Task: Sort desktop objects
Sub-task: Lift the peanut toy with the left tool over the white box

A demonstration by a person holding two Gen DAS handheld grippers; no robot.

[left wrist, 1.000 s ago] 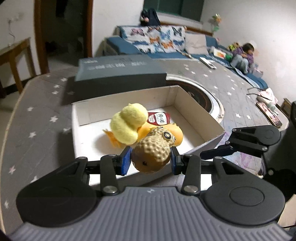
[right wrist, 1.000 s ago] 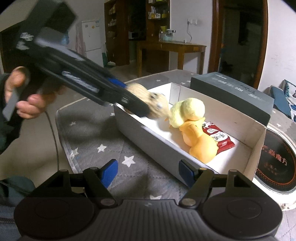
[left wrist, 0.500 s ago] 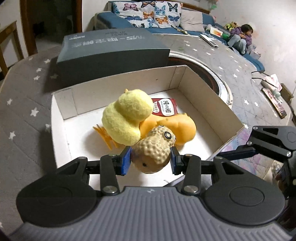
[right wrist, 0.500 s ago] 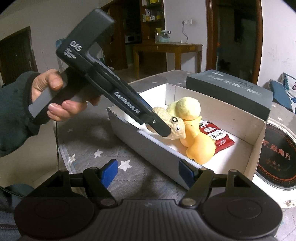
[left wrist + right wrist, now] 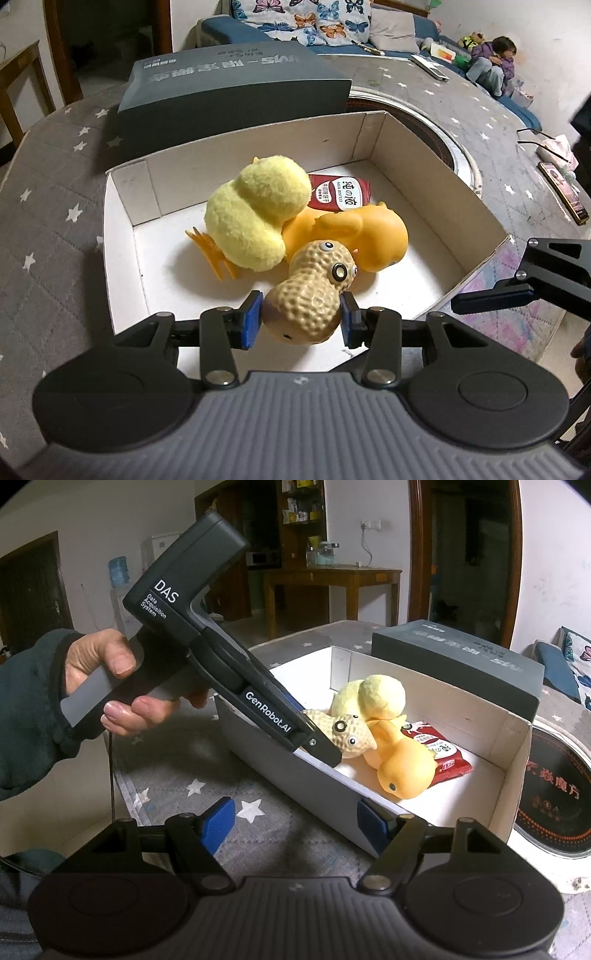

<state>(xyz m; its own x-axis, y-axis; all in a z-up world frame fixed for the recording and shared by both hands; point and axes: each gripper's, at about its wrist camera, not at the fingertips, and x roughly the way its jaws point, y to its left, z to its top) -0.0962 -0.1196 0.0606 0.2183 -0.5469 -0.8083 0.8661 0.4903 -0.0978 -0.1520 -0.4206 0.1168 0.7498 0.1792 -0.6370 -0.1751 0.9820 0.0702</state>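
We take the white box (image 5: 424,177) as our landmark. The peanut toy (image 5: 308,291) hangs inside it, over the bare floor at the near wall, its googly-eyed end pointing toward the far wall and leaning against the orange rubber duck (image 5: 354,236). Its long axis runs roughly along the line the left gripper (image 5: 301,319) points, slanting down into the box, so the lower lobe sits between the blue pads and the eyed lobe sticks out beyond them.

The left gripper is clamped on that lower lobe, both pads pressed into its sides. We cannot tell whether the toy already rests on the box floor or hangs just above it; from the right wrist view it looks low, below the rim.

The yellow plush chick (image 5: 258,214) lies toward the left wall of the box, touching the duck, and the red snack packet (image 5: 341,194) lies behind both, nearer the far wall.

The right gripper (image 5: 295,825) hovers outside the box, beside its near corner over the starred desk (image 5: 177,760), jaws about half spread with nothing between them. The left hand (image 5: 110,686) is plainly the nearer one. We judge the next move to be a release straight onto the free patch of floor.
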